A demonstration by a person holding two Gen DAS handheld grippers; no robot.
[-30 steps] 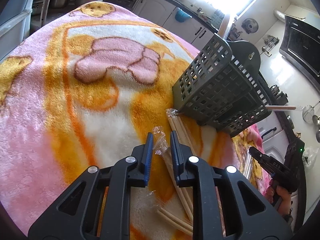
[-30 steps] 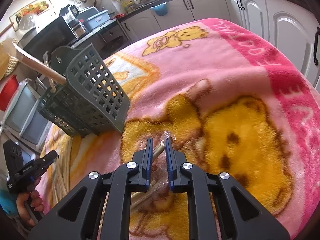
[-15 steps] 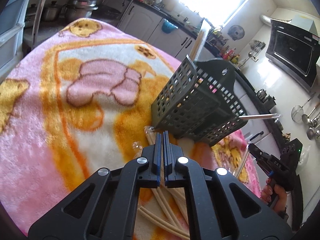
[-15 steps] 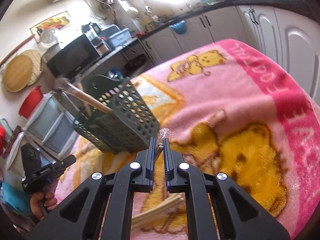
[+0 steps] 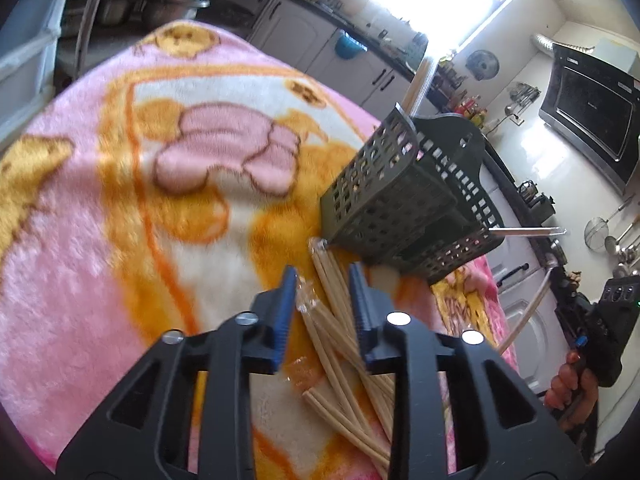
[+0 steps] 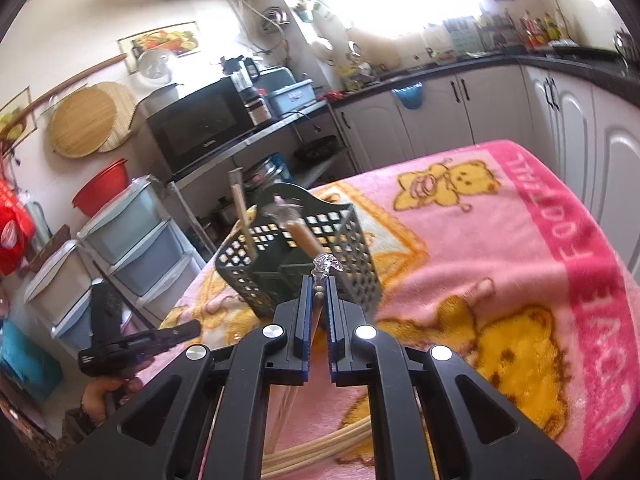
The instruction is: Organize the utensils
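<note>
A dark green perforated utensil basket [image 5: 404, 196] stands on the pink and orange blanket [image 5: 120, 216]; it also shows in the right wrist view [image 6: 296, 256] with wrapped chopsticks [image 6: 240, 216] sticking out of it. Several plastic-wrapped chopstick pairs [image 5: 340, 320] lie in front of the basket. My left gripper [image 5: 322, 304] is open, its jaws on either side of the top pairs. My right gripper [image 6: 316, 300] is shut on a wrapped chopstick pair [image 6: 320, 276], lifted off the blanket and level with the basket. In the left wrist view this pair [image 5: 524, 312] hangs below the right gripper's body [image 5: 596, 324].
Kitchen cabinets [image 6: 460, 112] and a counter ring the table. A microwave [image 6: 200, 124] and stacked plastic drawers [image 6: 132, 232] stand behind the basket. More chopsticks [image 6: 320, 448] lie on the blanket [image 6: 520, 260] below my right gripper.
My left gripper opened from shut and now straddles the chopsticks on the blanket. My right gripper rose with its chopstick pair up to the height of the basket.
</note>
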